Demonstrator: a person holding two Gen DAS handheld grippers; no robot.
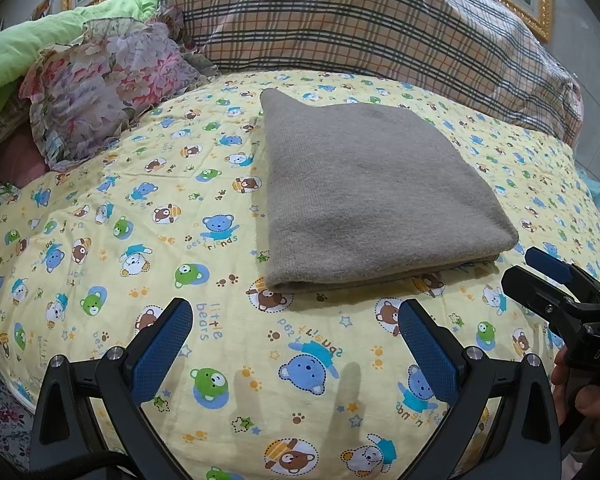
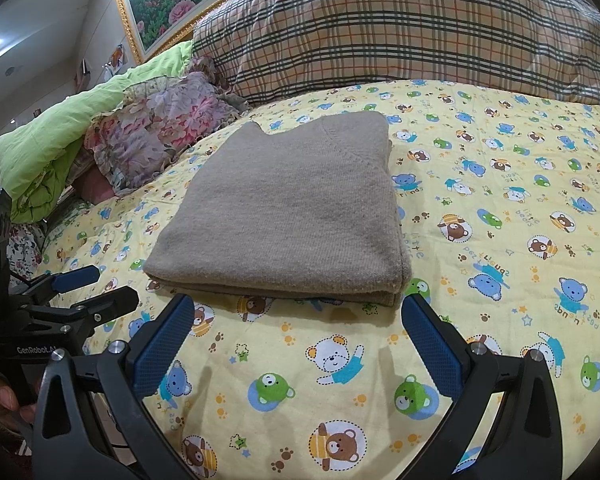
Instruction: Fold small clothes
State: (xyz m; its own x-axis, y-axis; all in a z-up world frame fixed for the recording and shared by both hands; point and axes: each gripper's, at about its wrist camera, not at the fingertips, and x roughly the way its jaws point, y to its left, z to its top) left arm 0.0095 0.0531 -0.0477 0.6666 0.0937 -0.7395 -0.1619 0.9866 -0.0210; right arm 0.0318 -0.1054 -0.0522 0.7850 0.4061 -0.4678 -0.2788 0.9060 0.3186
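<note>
A: How far along does the folding look?

B: Nearly finished, I'd say. One grey-brown knit garment (image 2: 284,208) lies on the bear-print bedsheet (image 2: 500,264) as a neat layered rectangle, its folded edge toward the cameras. In the right wrist view it fills the centre of the frame; in the left wrist view it sits right of centre.

A: And the grippers?

B: Both are free of it. The left gripper (image 1: 296,344) has its jaws spread wide, nothing between them, hovering at the bottom of its frame just short of the garment's near edge. The right gripper (image 2: 298,340) is the same: jaws spread, empty, right in front of the fold.

A: Anything left to do?

B: Perhaps a final smoothing, or setting it aside. I see no other loose clothes.

A: Count the rest.

B: One plaid pillow (image 2: 420,28) across the top, one floral cushion (image 2: 160,136) and one green quilt (image 2: 60,132) at the left, one gold-framed picture (image 2: 160,4) in the upper left.
</note>
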